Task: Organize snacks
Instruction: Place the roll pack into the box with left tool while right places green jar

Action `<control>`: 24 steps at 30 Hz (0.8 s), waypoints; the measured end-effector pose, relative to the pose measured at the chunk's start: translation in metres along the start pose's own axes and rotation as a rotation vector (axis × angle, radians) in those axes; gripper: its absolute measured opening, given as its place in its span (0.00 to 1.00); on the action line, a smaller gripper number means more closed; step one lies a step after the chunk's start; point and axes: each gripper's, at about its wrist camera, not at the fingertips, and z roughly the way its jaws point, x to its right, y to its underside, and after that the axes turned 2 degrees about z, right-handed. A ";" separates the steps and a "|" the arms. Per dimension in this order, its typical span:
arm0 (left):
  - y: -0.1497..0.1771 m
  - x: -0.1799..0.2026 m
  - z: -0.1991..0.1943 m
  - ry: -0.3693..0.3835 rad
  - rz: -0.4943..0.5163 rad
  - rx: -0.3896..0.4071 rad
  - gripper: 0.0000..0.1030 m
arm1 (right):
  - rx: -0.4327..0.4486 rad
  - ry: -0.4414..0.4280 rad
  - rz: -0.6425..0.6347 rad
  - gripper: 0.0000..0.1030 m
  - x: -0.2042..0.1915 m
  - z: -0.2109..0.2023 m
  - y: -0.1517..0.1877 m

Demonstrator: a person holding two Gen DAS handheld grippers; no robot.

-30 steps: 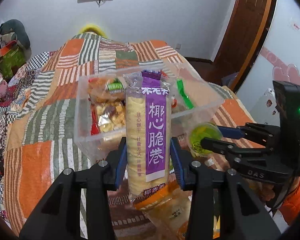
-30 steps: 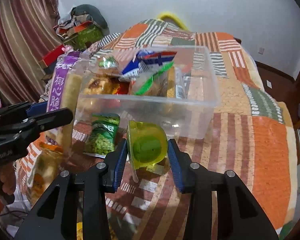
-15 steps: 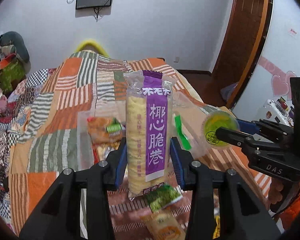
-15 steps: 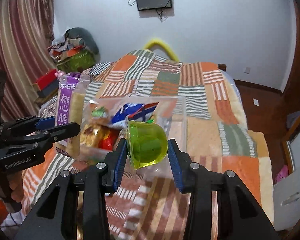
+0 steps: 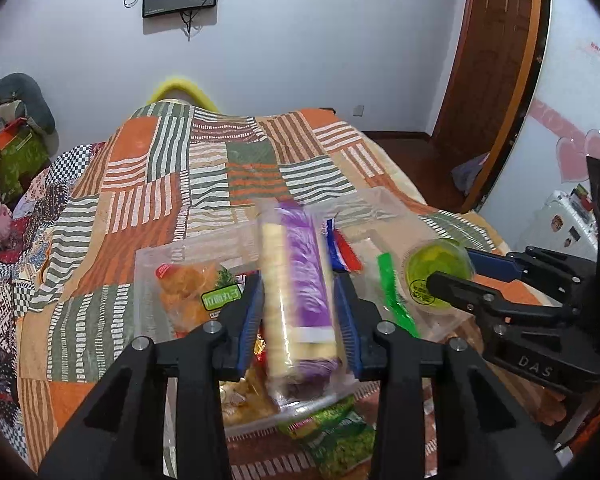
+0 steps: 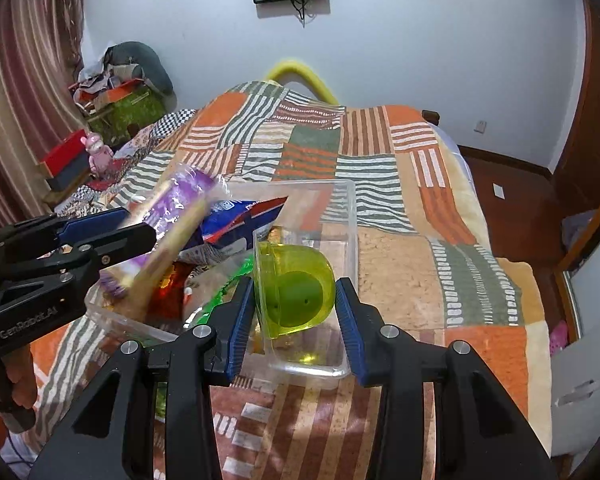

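Already both loads hang over the clear plastic storage bin (image 6: pixel 350 216) on the patchwork quilt (image 6: pixel 384 196). Clamped in the left gripper (image 5: pixel 299 312), the long purple-and-cream wafer-roll packet (image 5: pixel 296 280) tilts and could snag the rim. The right gripper (image 6: pixel 295 312) pinches a translucent green jelly cup (image 6: pixel 296 290) sideways; it may roll out.

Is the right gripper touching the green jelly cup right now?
Touching. In the right wrist view the right gripper has both blue fingers pressed against the sides of the green jelly cup, holding it lifted above the clear bin.
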 end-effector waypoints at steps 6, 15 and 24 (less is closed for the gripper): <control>0.004 -0.007 0.014 0.013 -0.027 -0.039 0.35 | -0.025 -0.008 -0.007 0.37 -0.001 0.007 0.002; 0.009 -0.008 -0.002 0.028 -0.040 -0.043 0.42 | -0.012 -0.015 -0.027 0.40 -0.002 -0.008 0.000; 0.026 0.011 -0.059 0.023 0.008 -0.005 0.51 | 0.021 -0.047 -0.036 0.55 -0.011 -0.049 0.013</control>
